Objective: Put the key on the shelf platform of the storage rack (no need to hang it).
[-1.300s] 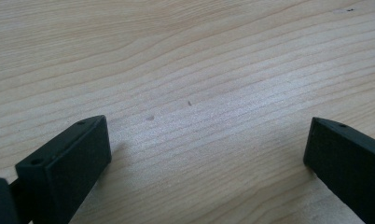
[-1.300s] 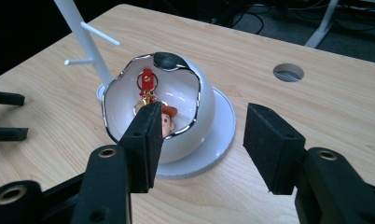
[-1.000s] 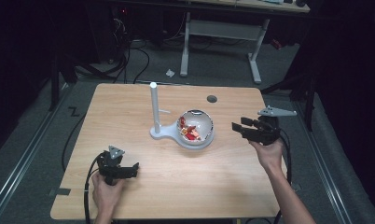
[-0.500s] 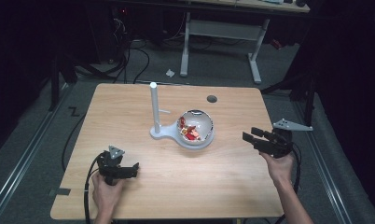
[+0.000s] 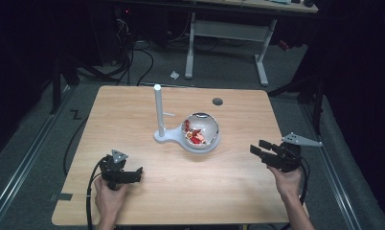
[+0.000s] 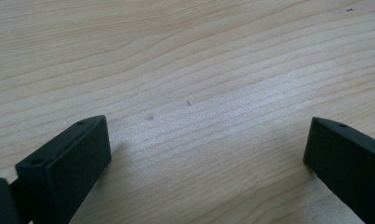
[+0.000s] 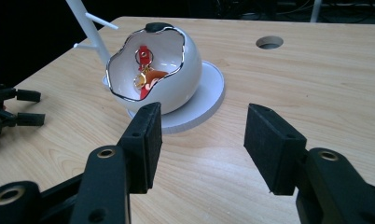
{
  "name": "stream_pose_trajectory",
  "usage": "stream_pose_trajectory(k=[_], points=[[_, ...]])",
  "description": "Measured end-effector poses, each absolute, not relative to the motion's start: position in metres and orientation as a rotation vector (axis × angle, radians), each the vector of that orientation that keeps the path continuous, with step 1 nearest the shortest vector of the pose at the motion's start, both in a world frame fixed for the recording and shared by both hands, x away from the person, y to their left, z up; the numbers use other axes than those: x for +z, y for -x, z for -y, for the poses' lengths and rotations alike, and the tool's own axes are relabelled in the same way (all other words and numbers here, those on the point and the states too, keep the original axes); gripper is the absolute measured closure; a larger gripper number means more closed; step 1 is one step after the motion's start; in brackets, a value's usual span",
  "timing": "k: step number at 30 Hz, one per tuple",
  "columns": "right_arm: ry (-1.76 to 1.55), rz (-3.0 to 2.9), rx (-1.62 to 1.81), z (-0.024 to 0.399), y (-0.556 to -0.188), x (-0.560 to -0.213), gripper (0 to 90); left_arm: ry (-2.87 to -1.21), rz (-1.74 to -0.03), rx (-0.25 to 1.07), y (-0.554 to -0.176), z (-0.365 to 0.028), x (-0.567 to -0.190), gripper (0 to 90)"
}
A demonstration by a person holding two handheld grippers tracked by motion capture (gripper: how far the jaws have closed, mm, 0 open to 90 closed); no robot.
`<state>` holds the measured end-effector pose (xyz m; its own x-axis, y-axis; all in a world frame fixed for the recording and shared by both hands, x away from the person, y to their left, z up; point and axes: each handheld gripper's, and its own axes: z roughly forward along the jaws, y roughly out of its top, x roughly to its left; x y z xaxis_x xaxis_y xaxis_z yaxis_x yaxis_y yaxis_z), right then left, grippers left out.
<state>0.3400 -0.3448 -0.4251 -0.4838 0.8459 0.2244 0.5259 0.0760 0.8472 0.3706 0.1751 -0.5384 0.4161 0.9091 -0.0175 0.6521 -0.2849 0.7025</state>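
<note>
- The wooden table (image 5: 133,115) carries everything, with a round cable hole (image 5: 217,101) behind the bowl.
- A white stand (image 5: 158,111), an upright post with small side pegs on a flat base, rises just to the left of the bowl, its base touching or running under it.
- The glossy white bowl (image 7: 169,81), egg-shaped with a wavy silver-edged rim, sits tilted on a round white saucer (image 7: 209,93) at mid-table (its mouth faces the right gripper's camera).
- I judge the bowl stiff, smooth and breakable: slippery on its curved wall, so the rim edge is the surer place to pinch, and gently.
- The right gripper (image 7: 202,133) is to the right of the bowl and apart from it, jaws partly open with nothing between them.
- The left gripper (image 5: 126,176) rests low in front of the bowl and to its left, well apart, jaws spread wide over bare wood, holding nothing.
- Inside the bowl lies a red and gold keychain (image 7: 146,77), probably light and loose; its ring looks easiest to take.
</note>
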Motion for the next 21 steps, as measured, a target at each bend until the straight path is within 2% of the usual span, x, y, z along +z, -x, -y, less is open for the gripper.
stream_pose_trajectory(k=[21], points=[[-1.377,-2.083,1.351,0.323,-0.342,-0.457,46.4,-2.038,-1.318,0.52,-0.371,-0.175,-0.538,0.9]])
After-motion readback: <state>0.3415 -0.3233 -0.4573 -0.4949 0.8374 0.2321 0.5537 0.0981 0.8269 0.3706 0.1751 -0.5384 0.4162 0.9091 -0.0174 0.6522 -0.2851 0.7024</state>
